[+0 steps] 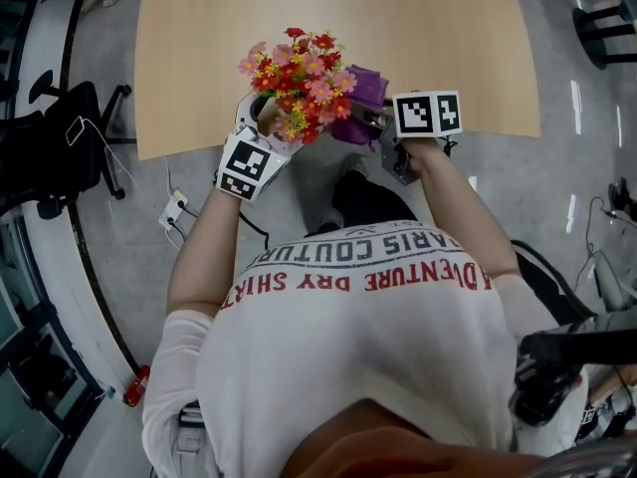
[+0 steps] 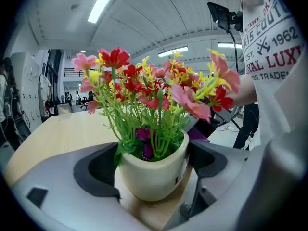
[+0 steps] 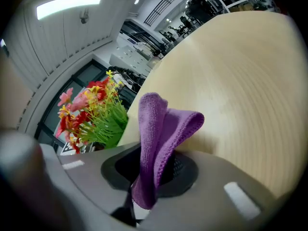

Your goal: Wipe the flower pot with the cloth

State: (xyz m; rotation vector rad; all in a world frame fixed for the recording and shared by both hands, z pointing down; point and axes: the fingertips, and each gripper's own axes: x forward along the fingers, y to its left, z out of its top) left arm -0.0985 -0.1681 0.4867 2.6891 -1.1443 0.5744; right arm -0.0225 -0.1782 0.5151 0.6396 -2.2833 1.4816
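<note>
In the head view, a pale wooden table (image 1: 428, 28) is seen, with a curved near edge and a broad open top beyond it. Grey floor (image 1: 299, 182) is shown below that edge. Red, pink and yellow flowers (image 1: 299, 73) are set right at the edge, flanked by the left gripper (image 1: 264, 118) and the right gripper (image 1: 378, 119).

In the left gripper view, a smooth, rounded cream flower pot (image 2: 153, 174) is clasped between widely spread jaws. The dark pads are pressed on both its sides, and wood is seen beneath it.

In the right gripper view, a purple, finely looped cloth (image 3: 161, 129) is pinched by jaws brought together and folded upward, near the flowers. Open table top is shown to the right.
</note>
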